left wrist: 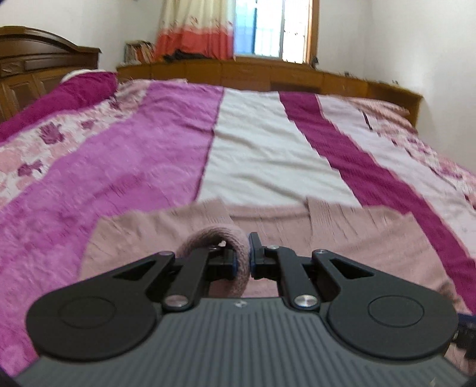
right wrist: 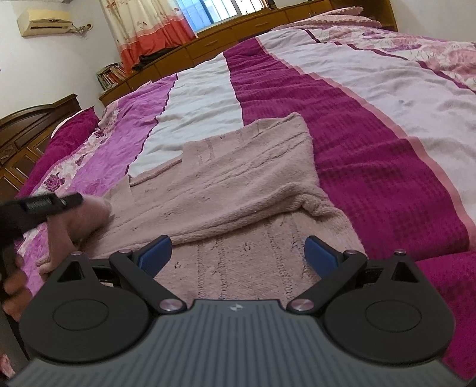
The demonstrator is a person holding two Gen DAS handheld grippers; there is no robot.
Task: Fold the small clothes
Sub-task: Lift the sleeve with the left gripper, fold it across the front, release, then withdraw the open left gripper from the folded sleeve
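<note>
A home bedroom: striped bedspread (left wrist: 166,143), wooden headboard (left wrist: 35,59), curtained window (left wrist: 267,26).

Left gripper (left wrist: 249,256) clamped tight — right gripper (right wrist: 238,256) fingers (right wrist: 154,253) spread wide.

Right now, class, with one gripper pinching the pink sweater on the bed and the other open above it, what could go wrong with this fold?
1. The left gripper is shut on only a narrow rolled edge of the sweater; the knit might slip free.
2. The right gripper is open and pins nothing, so the sweater could drag across the bedspread.
3. One side already lies folded over and bunched, so pulling may undo it.
</note>
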